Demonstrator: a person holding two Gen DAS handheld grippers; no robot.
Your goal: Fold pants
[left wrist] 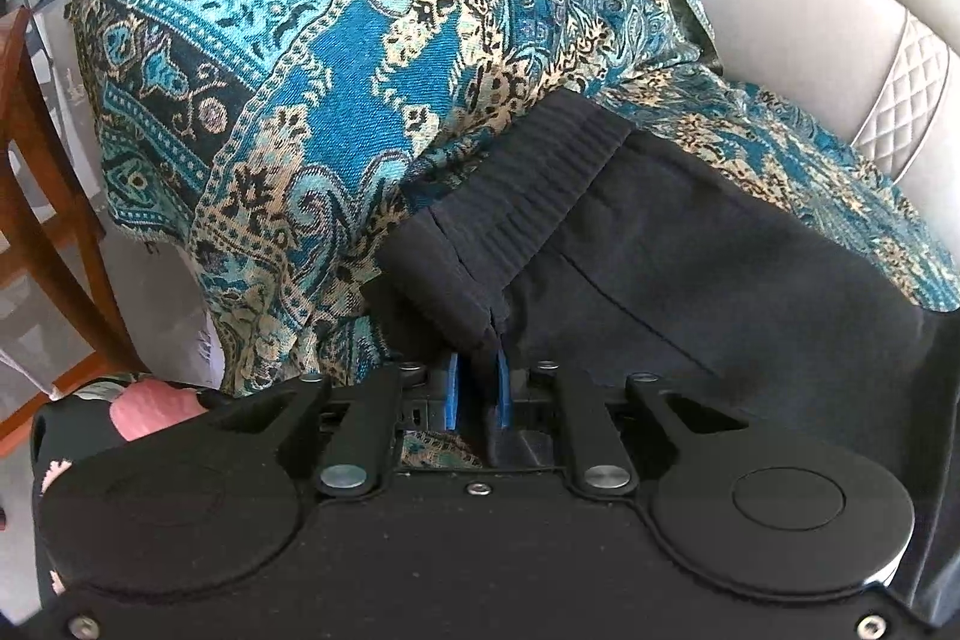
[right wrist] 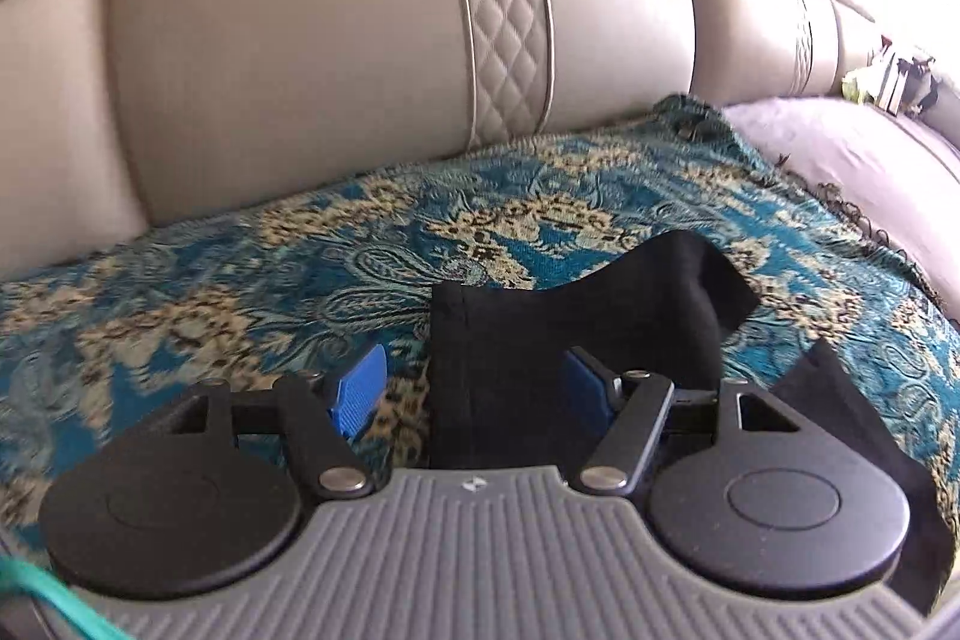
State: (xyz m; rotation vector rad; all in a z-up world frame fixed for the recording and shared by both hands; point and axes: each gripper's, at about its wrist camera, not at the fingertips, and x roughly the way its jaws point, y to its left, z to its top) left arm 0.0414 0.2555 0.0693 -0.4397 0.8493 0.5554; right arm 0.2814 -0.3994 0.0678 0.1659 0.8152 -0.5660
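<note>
Black pants (left wrist: pixel 690 232) lie on a teal patterned blanket (left wrist: pixel 300 70) spread over a sofa. In the left wrist view the ribbed waistband (left wrist: pixel 522 172) runs up from the gripper. My left gripper (left wrist: pixel 477 388) is shut on a pinched fold of the waistband edge, held between its blue pads (left wrist: pixel 451 394). In the right wrist view a black leg end (right wrist: pixel 576 316) of the pants lies on the blanket (right wrist: pixel 240 292). My right gripper (right wrist: pixel 474 382) is open, its blue pads (right wrist: pixel 360 388) standing wide on either side of the cloth edge.
The beige leather sofa back (right wrist: pixel 300 40) rises behind the blanket, with a quilted strip (right wrist: pixel 504 10). A lilac cushion (right wrist: pixel 840 148) lies at the right. A wooden chair (left wrist: pixel 36 220) stands at the left, beside the sofa arm.
</note>
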